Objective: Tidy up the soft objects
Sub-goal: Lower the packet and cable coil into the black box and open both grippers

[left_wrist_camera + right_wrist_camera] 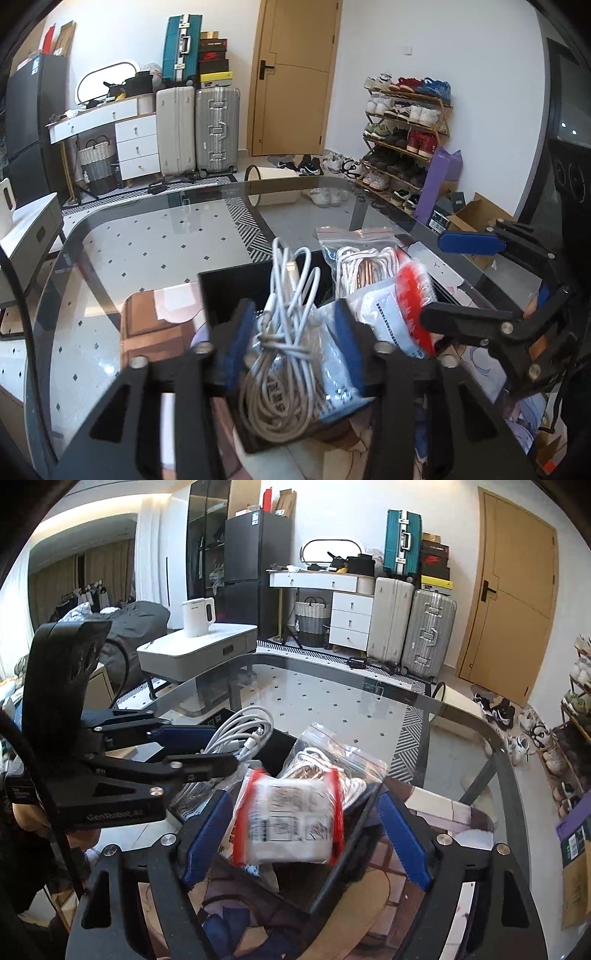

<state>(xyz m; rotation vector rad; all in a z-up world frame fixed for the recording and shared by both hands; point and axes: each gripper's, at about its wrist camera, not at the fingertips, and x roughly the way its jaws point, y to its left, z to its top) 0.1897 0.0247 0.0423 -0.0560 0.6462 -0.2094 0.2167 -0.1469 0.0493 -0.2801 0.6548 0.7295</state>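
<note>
Gripping a coiled white cable [284,332], the left gripper [291,343] has its blue pads [240,347] closed against the bundle from both sides, with a clear plastic pouch [332,365] pinched in alongside it. The cable stands upright over a black tray [229,291], its loops rising above the pads. In the right wrist view the same cable [240,734] projects past the left gripper [207,749].

The right gripper [306,838] has its jaws wide apart, either side of a red-and-white packet [291,819]. The packet appears blurred, and whether either pad [205,834] touches it cannot be determined. In the left wrist view this packet [402,314] sits between the separated fingers of the right gripper [454,280].

A zip bag [360,262] holding white cord leans in the tray behind the packet. The tray rests on a printed mat [147,325] on the glass table [147,236].
</note>
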